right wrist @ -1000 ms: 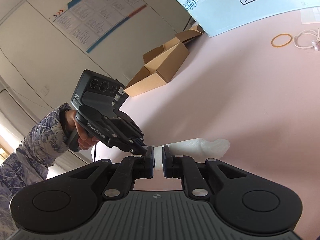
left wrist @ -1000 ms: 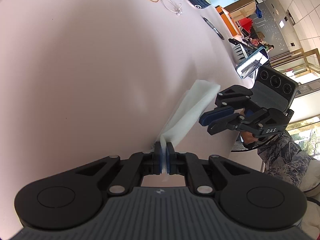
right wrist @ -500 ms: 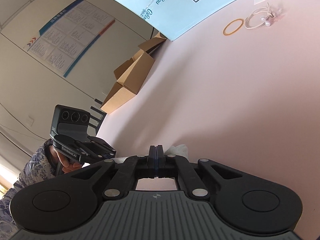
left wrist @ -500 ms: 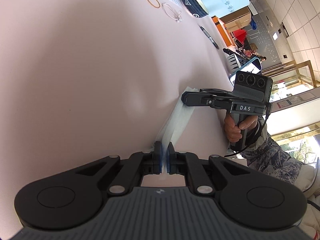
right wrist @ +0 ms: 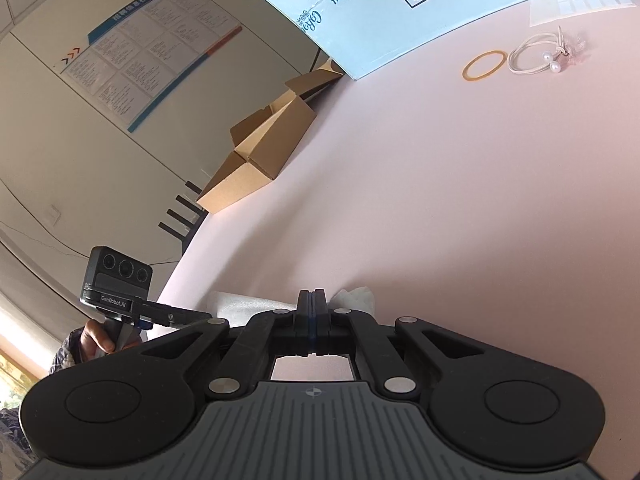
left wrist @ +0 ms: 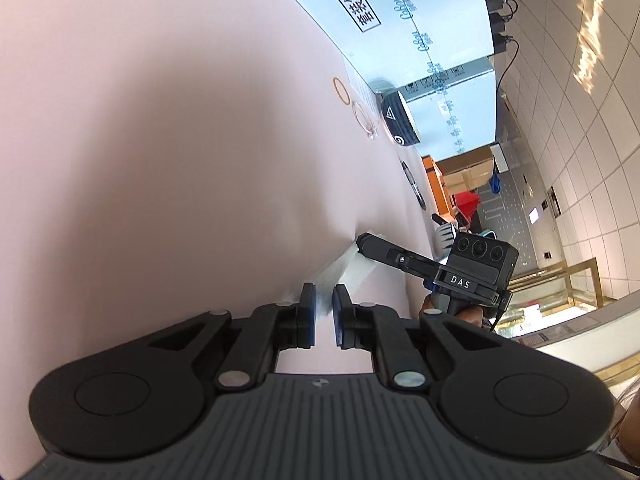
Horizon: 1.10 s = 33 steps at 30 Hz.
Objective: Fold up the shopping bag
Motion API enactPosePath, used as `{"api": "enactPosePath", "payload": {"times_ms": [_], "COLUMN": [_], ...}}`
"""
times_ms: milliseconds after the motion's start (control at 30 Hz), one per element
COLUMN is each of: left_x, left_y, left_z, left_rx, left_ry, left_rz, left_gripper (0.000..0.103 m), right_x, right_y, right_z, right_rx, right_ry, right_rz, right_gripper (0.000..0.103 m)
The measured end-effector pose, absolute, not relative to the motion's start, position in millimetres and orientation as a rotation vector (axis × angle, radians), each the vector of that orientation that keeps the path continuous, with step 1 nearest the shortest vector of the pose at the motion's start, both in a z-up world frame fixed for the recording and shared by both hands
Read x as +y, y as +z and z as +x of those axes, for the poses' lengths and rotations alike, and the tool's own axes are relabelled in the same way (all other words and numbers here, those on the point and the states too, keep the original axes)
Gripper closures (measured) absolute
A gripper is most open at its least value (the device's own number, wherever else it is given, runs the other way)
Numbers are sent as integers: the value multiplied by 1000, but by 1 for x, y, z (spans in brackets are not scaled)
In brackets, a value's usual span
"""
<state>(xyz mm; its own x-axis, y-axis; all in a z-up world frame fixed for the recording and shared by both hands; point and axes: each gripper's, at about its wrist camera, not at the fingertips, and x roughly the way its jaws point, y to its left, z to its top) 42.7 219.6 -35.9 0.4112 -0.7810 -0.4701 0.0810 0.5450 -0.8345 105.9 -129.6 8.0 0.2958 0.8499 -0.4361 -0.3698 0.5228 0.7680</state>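
Observation:
The shopping bag [left wrist: 348, 266] is folded into a narrow, translucent white strip lying on the pink table [left wrist: 160, 160]. My left gripper [left wrist: 324, 312] is at its near end with the jaws opening. The strip runs into the gap and the blue pads [left wrist: 308, 314] do not press on it. My right gripper [left wrist: 361, 240] is seen side-on at the strip's far end. In the right wrist view the right gripper [right wrist: 314, 300] is shut, with the bag [right wrist: 356, 298] bunched just beyond its tips and white strip showing to their left. A hand holds the left gripper's handle there.
At the back of the table lie an orange rubber band [right wrist: 484, 65] and a pearl hair tie [right wrist: 536, 56], in front of a light blue printed board [right wrist: 400, 12]. A dark round case [left wrist: 398, 124] and a pen [left wrist: 412, 184] lie further right. An open cardboard box [right wrist: 260, 160] sits off the table's left edge.
The left jaws were shut on the bag's near end and have come apart. The right gripper has closed on the far end. The left view has swung and rolled.

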Motion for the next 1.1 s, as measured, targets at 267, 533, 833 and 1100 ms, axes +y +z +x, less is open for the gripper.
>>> {"api": "enactPosePath", "payload": {"times_ms": [267, 533, 833, 1100], "left_x": [217, 116, 112, 129], "left_y": [25, 20, -13, -40], "left_z": [-21, 20, 18, 11], "left_rx": [585, 571, 663, 608], "left_ry": [-572, -499, -399, -441], "left_rz": [-828, -614, -526, -605], "left_gripper": [90, 90, 92, 101], "right_x": [-124, -122, -119, -121], "right_y": [10, 11, 11, 11], "right_z": [105, 106, 109, 109], "right_rx": [930, 926, 925, 925], "right_ry": [881, 883, 886, 891], "right_rz": [573, 575, 582, 596], "right_gripper": [103, 103, 103, 103]}}
